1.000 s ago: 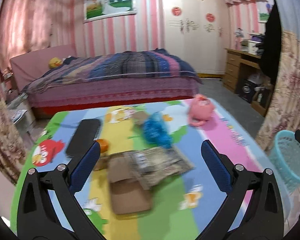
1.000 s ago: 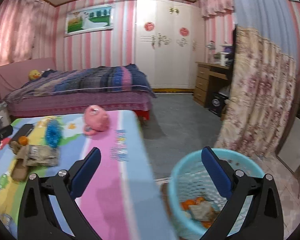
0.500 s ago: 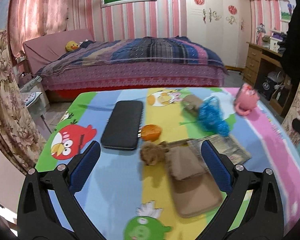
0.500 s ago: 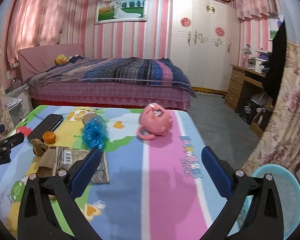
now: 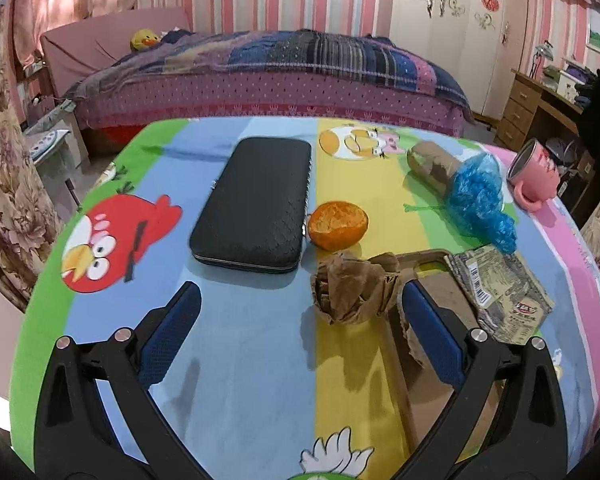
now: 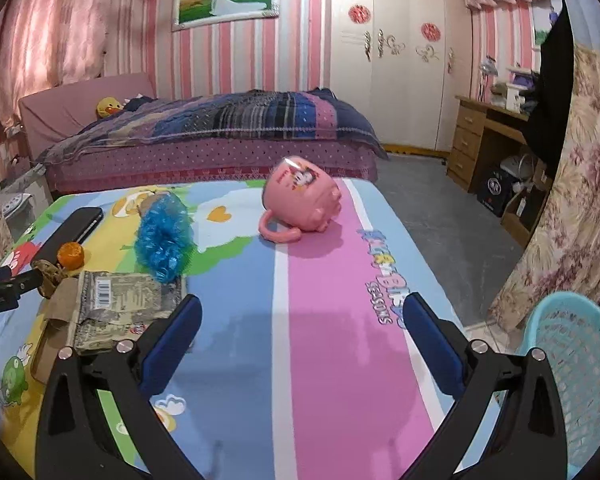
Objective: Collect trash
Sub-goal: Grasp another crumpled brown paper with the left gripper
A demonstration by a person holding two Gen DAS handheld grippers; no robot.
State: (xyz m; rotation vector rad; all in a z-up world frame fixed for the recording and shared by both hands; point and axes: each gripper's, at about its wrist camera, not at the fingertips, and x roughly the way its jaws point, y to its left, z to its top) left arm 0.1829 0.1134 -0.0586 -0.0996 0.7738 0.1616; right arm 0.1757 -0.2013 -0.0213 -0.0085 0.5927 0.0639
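Note:
On the cartoon tablecloth lie a crumpled brown paper ball (image 5: pixel 352 292), an orange peel (image 5: pixel 338 225), a printed wrapper (image 5: pixel 500 292), flat cardboard (image 5: pixel 424 344), a cardboard tube (image 5: pixel 432 164) and a blue plastic wad (image 5: pixel 482 200). My left gripper (image 5: pixel 300 312) is open just above the table, with the paper ball inside its right finger. My right gripper (image 6: pixel 300 320) is open and empty over the pink stripe; the wrapper (image 6: pixel 120 296) and blue wad (image 6: pixel 164 236) lie to its left. The teal basket (image 6: pixel 576 368) stands on the floor at the right.
A black case (image 5: pixel 256 204) lies beside the peel. A pink mug (image 6: pixel 300 204) lies on its side near the table's far edge. A bed, a wardrobe and a desk stand beyond the table. The left gripper shows at the left edge of the right wrist view (image 6: pixel 4 284).
My left gripper has swung left and come down close to the paper ball and peel. My right gripper has swung from the basket back over the table.

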